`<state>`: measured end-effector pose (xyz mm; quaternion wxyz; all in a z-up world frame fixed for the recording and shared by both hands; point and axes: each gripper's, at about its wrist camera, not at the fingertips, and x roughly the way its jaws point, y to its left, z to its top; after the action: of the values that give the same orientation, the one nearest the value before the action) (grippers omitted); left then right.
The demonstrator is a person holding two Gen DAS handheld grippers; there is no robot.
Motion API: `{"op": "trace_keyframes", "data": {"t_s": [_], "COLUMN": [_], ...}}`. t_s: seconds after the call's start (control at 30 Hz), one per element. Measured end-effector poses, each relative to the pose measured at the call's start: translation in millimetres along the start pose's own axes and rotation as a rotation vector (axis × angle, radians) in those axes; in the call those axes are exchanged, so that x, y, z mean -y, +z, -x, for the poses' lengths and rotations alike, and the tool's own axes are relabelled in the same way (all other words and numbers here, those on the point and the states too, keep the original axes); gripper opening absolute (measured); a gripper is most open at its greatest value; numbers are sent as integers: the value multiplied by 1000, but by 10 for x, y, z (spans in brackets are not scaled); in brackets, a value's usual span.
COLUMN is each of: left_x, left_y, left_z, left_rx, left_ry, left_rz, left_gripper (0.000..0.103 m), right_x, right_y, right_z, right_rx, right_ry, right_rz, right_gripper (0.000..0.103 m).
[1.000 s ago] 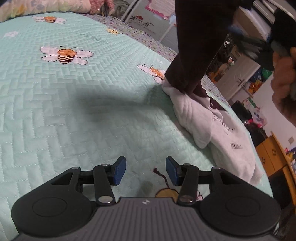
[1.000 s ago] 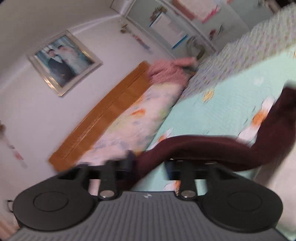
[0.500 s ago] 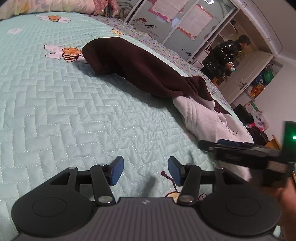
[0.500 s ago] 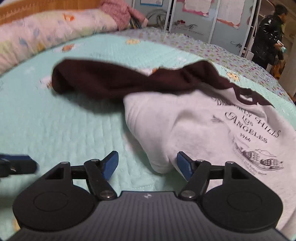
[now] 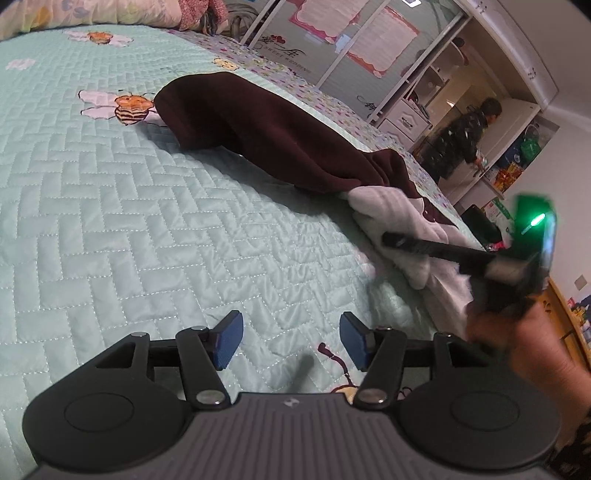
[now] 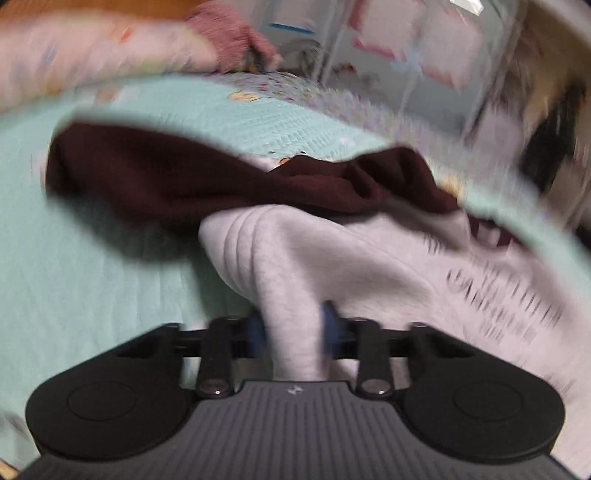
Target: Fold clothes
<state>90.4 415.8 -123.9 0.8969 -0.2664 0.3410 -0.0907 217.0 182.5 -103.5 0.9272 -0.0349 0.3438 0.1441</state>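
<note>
A white sweatshirt (image 6: 369, 266) with dark lettering lies on the bed, with its dark maroon sleeve (image 6: 184, 177) stretched out to the left. My right gripper (image 6: 291, 332) has its jaws closing on a raised fold of the white cloth, and the blue pads press it from both sides. In the left wrist view the maroon sleeve (image 5: 273, 136) and white sweatshirt (image 5: 399, 229) lie ahead and to the right. My left gripper (image 5: 291, 341) hovers over the bare quilt with its jaws opening and nothing between them. The right gripper (image 5: 443, 253) reaches into the white cloth there.
The bed is covered by a mint quilt (image 5: 129, 221) with bee prints. Pillows (image 5: 92, 14) line the headboard side. A person (image 5: 461, 140) stands by white cabinets past the bed's far edge. An orange cabinet (image 5: 569, 314) stands at right.
The right gripper let go of the lifted maroon sleeve, which now lies flat on the quilt. It came down and shut on a fold of the white sweatshirt. The left gripper widened slightly.
</note>
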Motion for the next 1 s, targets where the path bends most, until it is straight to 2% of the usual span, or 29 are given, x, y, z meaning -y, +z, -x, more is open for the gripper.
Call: {"op": "trace_keyframes", "data": {"t_s": [0.03,0.1,0.13,0.2,0.23,0.27,0.33,0.4,0.47,0.53,0.6,0.7,0.8,0.83,1.0], "left_x": [-10,-29,-39,-55,-57,-55,-46,-39,-42,-45,-36,1,83,123,499], "left_y": [5,15,20,29,31,31,28,26,28,28,25,24,66,93,176], "left_z": [0,6,7,3,3,3,5,8,9,4,3,-7,-44,-69,-225], "left_rx": [-1,-3,-5,-8,-8,-8,-7,-6,-6,-6,-6,-3,-7,-8,12], "left_ry": [-4,-14,-18,-24,-25,-25,-22,-21,-22,-22,-19,-5,8,4,-6], "left_rz": [9,25,34,51,54,53,45,39,41,43,37,12,-15,-28,-199], "left_gripper": [61,61,61,61,61,61,61,61,61,61,61,61,61,61,61], "right_x": [162,550,706,961,1043,1091,1013,853,729,553,350,-181,-507,-534,-432], "right_y": [102,286,359,450,471,483,534,440,236,3,-212,-496,-769,-825,-933], "right_z": [65,227,299,346,318,328,432,495,557,682,839,1029,1052,1053,1115], "right_rx": [-7,33,71,136,142,143,87,43,24,28,26,41,66,75,71], "right_ry": [82,337,444,736,872,871,562,386,317,234,112,-21,-186,-207,-153], "right_rz": [-150,-522,-650,-844,-909,-927,-754,-594,-537,-445,-297,42,242,264,141], "right_gripper": [19,19,16,15,17,19,27,28,35,55,68,73,78,78,78]}}
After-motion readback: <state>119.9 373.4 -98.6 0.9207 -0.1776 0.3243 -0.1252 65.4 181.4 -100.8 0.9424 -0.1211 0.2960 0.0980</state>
